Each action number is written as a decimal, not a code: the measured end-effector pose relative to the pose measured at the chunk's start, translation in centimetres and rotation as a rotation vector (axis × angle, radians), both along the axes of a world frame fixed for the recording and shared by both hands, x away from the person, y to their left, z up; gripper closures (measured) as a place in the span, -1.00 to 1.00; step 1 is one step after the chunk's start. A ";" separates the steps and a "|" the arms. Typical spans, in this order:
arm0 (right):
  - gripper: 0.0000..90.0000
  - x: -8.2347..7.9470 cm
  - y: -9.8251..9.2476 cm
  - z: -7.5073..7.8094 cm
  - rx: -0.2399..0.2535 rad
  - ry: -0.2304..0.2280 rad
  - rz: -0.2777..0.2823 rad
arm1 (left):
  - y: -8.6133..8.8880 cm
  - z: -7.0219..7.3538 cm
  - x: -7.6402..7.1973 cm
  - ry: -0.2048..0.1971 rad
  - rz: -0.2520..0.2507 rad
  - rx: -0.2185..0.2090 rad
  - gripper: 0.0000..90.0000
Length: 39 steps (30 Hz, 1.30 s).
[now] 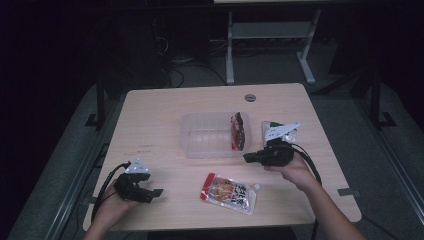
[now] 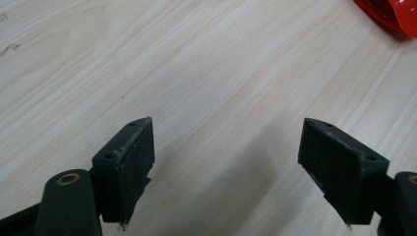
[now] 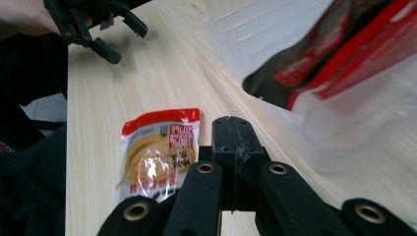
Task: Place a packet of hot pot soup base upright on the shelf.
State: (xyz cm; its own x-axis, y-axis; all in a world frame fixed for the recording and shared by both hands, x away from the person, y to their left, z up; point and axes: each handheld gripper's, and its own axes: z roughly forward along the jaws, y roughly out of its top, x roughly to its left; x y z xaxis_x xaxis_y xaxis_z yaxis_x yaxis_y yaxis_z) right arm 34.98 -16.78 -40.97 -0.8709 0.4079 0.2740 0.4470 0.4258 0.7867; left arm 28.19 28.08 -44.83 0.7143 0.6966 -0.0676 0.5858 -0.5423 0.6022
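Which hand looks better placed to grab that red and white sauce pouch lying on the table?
The right gripper: it points toward the pouch, but its jaws are shut empty and must open. The left gripper is open, resting farther off.

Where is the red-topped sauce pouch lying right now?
In the high view the sauce pouch lies flat near the table's front edge, in front of the clear tub, between both tools.

High view: I look forward and down from above the person's side, far enough to take in the whole worktop (image 1: 150, 107).
Left gripper view: I sit close over bare wood, looking along its 2 fingers (image 2: 129, 167).
Right gripper view: low and close, facing the sauce pouch (image 3: 157, 152) and clear tub (image 3: 275, 44).
Shared: pouch, tub, left gripper (image 3: 115, 39).
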 end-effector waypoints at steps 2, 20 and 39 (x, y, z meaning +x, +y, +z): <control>1.00 0.2 0.4 -0.3 0.004 -0.002 0.005 | 0.0 0.0 0.0 -0.003 -0.008 0.005 -0.53; 1.00 1.6 0.7 -0.2 0.111 -0.009 -0.053 | -0.2 -0.1 0.1 -0.001 -0.012 0.010 -0.53; 0.18 0.1 0.7 0.6 -0.057 -0.096 -0.089 | 0.0 0.0 -0.1 -0.002 -0.019 0.002 -0.52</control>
State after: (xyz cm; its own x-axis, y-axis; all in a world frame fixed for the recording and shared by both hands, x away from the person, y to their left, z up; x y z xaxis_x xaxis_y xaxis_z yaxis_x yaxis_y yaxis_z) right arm 35.10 -16.03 -40.37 -0.8519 0.4970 0.1653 0.4088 0.4335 0.8031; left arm 28.10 28.04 -44.86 0.7275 0.6831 -0.0647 0.5743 -0.5546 0.6021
